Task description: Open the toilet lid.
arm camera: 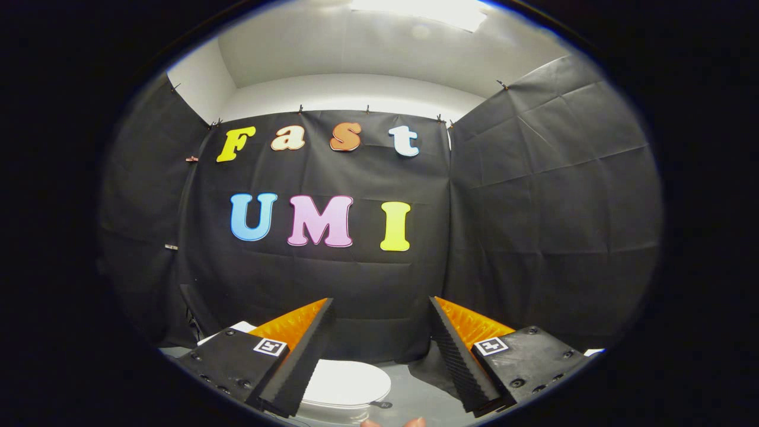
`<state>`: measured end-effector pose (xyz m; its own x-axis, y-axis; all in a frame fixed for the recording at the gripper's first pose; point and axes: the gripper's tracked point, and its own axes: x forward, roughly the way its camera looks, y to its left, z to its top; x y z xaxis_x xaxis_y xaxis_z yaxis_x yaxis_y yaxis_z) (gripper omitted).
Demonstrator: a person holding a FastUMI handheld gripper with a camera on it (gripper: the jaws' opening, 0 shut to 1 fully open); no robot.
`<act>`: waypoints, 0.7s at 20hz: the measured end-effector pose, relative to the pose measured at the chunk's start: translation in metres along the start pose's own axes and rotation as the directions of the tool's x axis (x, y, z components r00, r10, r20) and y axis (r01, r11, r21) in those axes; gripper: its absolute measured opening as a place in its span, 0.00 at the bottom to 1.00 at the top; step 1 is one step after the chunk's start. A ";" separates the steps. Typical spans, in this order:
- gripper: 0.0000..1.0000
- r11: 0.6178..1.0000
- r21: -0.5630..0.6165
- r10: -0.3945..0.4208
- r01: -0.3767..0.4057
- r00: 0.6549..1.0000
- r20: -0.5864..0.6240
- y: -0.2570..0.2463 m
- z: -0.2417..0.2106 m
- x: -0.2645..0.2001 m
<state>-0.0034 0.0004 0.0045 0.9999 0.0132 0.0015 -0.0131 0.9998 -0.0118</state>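
Item 1 – hand-held gripper (380, 305): two fingers spread wide apart, released, nothing btwn them. Fingertips raised, level w/ the lower part of the booth's back wall (367, 279). Ribbed inner faces turned toward each other. Each finger carries a square marker tag near its base.

Item 2 – toilet lid (347, 384): white, oval, closed, lying flat on the toilet. Sits low btwn the two fingers, nearer the left finger, whose inner edge overlaps the lid's left side in view. Not touched by either finger. A second white rim edge shows just under the lid's front.

Item 3 – small dark object (379, 405): on the floor just beside the lid's right front edge; too small to identify.

Item 4 – floor (415, 391): pale grey, smooth, visible btwn the fingers to the right of the lid.

Item 5 – dark cloth fold (428, 370): bunched on the floor by the right finger's inner side.

Item 6 – fingertips of a person (391, 423): two, at the very bottom, below the lid.

Item 7 – ceiling light (427, 9): bright panel overhead, white walls above the cloth.
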 end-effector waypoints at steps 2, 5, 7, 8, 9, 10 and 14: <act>0.99 1.000 -0.003 -0.003 0.003 1.000 0.001 -0.001 -0.001 0.002; 0.99 1.000 -0.025 -0.005 0.005 1.000 0.014 -0.001 -0.007 0.008; 0.99 0.999 -0.032 0.002 -0.001 1.000 0.024 0.001 -0.015 0.014; 0.99 0.999 -0.036 0.007 -0.006 1.000 0.028 0.004 -0.019 0.017; 0.99 0.999 -0.042 0.013 -0.012 0.999 0.029 0.007 -0.027 0.021; 0.98 0.999 -0.049 0.017 -0.016 0.999 0.031 0.008 -0.033 0.025; 0.99 0.997 -0.062 0.056 -0.055 0.998 0.011 0.017 -0.068 0.038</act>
<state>0.0347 0.0167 -0.0642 0.9975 0.0694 0.0123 -0.0683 0.9949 -0.0736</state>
